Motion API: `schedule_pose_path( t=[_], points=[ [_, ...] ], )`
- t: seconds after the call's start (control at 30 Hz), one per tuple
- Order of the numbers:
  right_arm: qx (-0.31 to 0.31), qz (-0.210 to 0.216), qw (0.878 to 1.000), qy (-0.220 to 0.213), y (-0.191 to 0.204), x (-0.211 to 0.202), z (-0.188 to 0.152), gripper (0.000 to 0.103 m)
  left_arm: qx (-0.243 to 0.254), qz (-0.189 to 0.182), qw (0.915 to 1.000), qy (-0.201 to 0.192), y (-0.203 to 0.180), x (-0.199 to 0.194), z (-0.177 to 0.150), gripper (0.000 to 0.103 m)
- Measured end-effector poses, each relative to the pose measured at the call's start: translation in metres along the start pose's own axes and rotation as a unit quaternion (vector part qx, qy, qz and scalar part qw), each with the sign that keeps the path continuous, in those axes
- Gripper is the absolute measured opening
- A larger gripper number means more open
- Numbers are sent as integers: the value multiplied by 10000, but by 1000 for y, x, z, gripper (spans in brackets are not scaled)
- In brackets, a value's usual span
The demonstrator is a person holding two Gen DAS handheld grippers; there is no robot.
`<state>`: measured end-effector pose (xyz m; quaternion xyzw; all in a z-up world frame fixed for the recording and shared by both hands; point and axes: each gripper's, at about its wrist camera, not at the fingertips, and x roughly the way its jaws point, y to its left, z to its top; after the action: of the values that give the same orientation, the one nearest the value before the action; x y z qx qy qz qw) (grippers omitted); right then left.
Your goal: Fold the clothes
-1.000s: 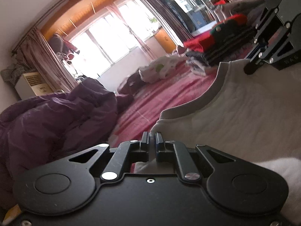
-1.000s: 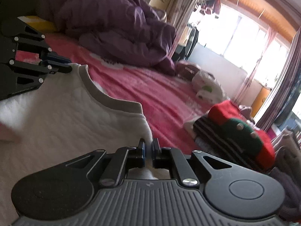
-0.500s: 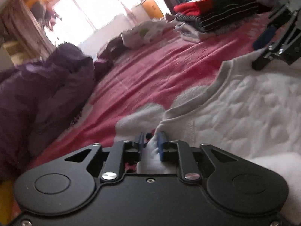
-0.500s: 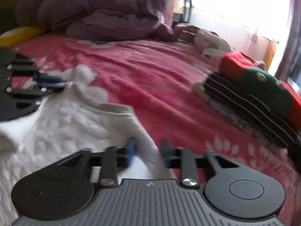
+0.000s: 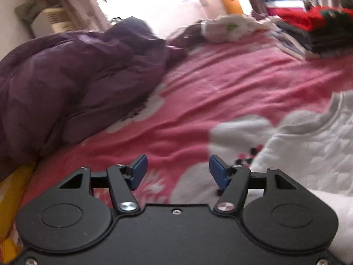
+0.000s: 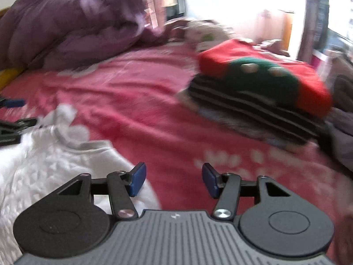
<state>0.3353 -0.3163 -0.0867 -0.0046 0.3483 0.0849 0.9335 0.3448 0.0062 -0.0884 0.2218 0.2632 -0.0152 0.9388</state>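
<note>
A white quilted sweatshirt (image 5: 308, 154) lies flat on the pink bed sheet (image 5: 220, 84), its grey collar pointing toward the far side. In the left wrist view it fills the lower right; my left gripper (image 5: 177, 172) hangs open over bare sheet just left of it, holding nothing. In the right wrist view the same sweatshirt (image 6: 44, 159) covers the lower left. My right gripper (image 6: 174, 180) is open, its left finger over the garment's shoulder edge, empty. The left gripper's fingertips (image 6: 13, 103) show at the left edge there.
A purple duvet (image 5: 66, 77) is heaped at the far left. A stack of folded clothes (image 6: 260, 92), red and green on top of dark striped ones, sits at the right. A white patterned bundle (image 5: 229, 26) lies near the window. A yellow edge (image 5: 8, 198) borders the bed.
Both grippers, shut on the sweatshirt's shoulders a second ago, lowered it onto the bed, opened and let go. Each has since drawn outward, away from the garment.
</note>
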Motion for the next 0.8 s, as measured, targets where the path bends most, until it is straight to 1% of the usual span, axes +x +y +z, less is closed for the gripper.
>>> schedule_pose_path(
  t=[0.1, 0.2, 0.27, 0.33, 0.43, 0.53, 0.63, 0.7, 0.8],
  points=[
    [526, 5, 9984, -208, -16, -32, -15, 55, -63, 219, 9997, -79, 10, -18, -4, 65],
    [1164, 246, 9919, -444, -30, -64, -41, 55, -285, 278, 9992, -97, 24, -41, -14, 65],
    [1588, 393, 9849, -564, -39, -82, -64, 55, -495, 217, 9985, -62, 33, -56, -23, 65],
    [2093, 567, 9740, -651, -47, -98, -91, 55, -706, 126, 9974, -37, 40, -71, -33, 65],
    [2714, 724, 9576, -637, -52, -112, -127, 56, -1326, -172, 9910, 67, 43, -93, -52, 65],
    [3210, 881, 9413, -555, -53, -122, -161, 57, -1939, -468, 9797, 171, 46, -115, -72, 65],
    [3634, 1000, 9238, -676, -53, -134, -185, 58, -2543, -763, 9637, 274, 48, -138, -91, 65],
    [3827, 1012, 9152, -752, -51, -139, -195, 59, -2939, -957, 9504, 341, 50, -153, -104, 65],
    [3956, 1022, 9092, -794, -47, -144, -203, 60, -3531, -1249, 9261, 445, 53, -174, -124, 65]
  ],
)
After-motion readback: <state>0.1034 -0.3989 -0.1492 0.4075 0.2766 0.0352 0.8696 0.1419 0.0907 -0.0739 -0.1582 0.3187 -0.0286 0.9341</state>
